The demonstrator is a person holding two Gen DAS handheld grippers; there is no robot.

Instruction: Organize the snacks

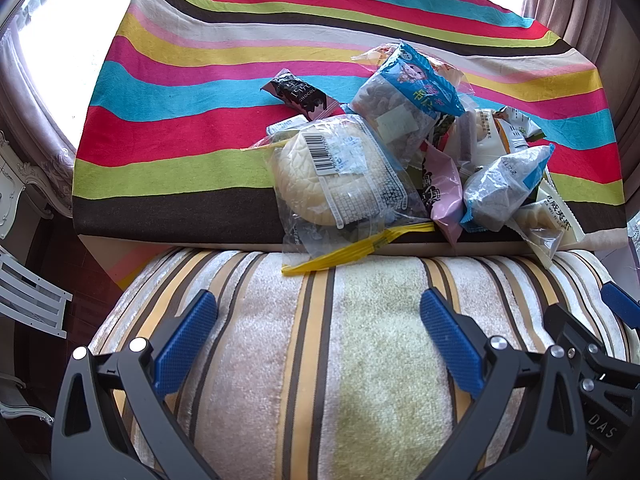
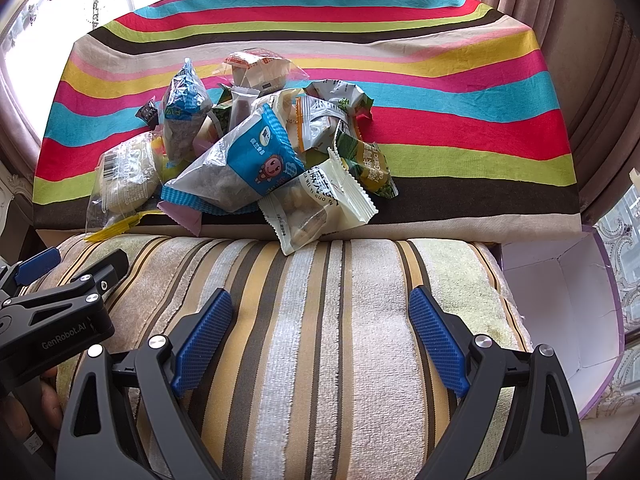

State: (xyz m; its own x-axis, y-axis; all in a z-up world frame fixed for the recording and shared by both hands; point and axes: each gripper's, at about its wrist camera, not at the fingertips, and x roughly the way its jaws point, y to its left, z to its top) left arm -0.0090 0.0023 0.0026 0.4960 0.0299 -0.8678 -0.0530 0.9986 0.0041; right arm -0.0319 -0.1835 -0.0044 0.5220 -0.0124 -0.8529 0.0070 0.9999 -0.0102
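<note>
1. On the rainbow-striped cloth-covered table (image 2: 460,92), the heap of crinkly plastic snack packets (image 2: 256,148) sits against the near edge — several already overhang it. The round pale cake in its clear wrapper (image 1: 320,176) and the cream packet with see-through window (image 2: 316,208) both jut over the edge above the beige-and-brown striped plush cushion (image 2: 320,320). Nudge the pile and they will likely slide off.
2. You risk pinching two overlapping wrappers at once; the packets lie crossed and loosely stacked, so lifting one may drag its neighbours.
3. Your likely drop spot, the open white cardboard box with purple rim (image 2: 560,308), stands low at the right beside the cushion — a careless release could miss it.
4. Your left gripper (image 1: 320,340) hovers over the cushion, blue pads spread wide, nothing between them, aimed at the pile.
5. Your right gripper (image 2: 320,332) hovers likewise — spread wide, empty, just beside the left, short of the packets.
</note>
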